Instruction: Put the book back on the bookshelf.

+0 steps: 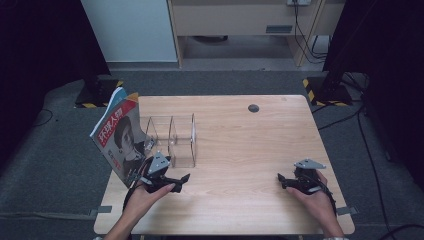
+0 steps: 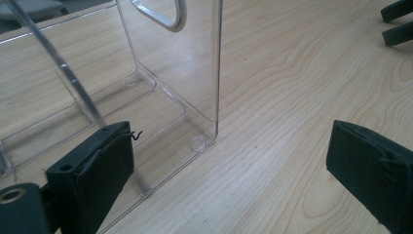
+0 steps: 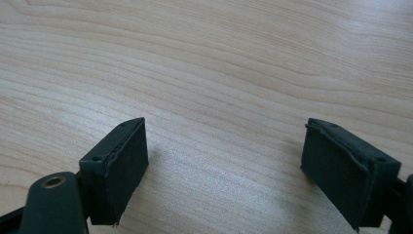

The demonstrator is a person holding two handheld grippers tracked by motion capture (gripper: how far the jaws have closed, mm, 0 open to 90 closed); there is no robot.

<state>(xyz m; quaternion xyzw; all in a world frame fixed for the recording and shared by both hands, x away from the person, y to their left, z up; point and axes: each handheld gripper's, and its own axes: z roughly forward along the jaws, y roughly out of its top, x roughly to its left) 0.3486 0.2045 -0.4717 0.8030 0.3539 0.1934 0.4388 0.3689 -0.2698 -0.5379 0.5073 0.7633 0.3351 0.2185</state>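
A magazine (image 1: 117,135) with a red-titled cover stands tilted at the table's left edge, leaning by the left end of a clear acrylic rack (image 1: 172,137). I cannot tell whether it sits in a slot. My left gripper (image 1: 180,181) is open just in front of the rack, holding nothing. In the left gripper view the rack's near corner (image 2: 197,141) lies between the jaws, close to the left pad (image 2: 92,170). My right gripper (image 1: 281,182) rests open near the front right of the table. It is over bare wood (image 3: 219,97), and its pads (image 3: 117,165) are wide apart and empty.
The wooden table (image 1: 240,140) has a dark round grommet (image 1: 253,108) near its far edge. Grey carpet surrounds it, with black stands and cables at the far left and right. The right gripper's jaw tips (image 2: 397,22) show at the top right of the left gripper view.
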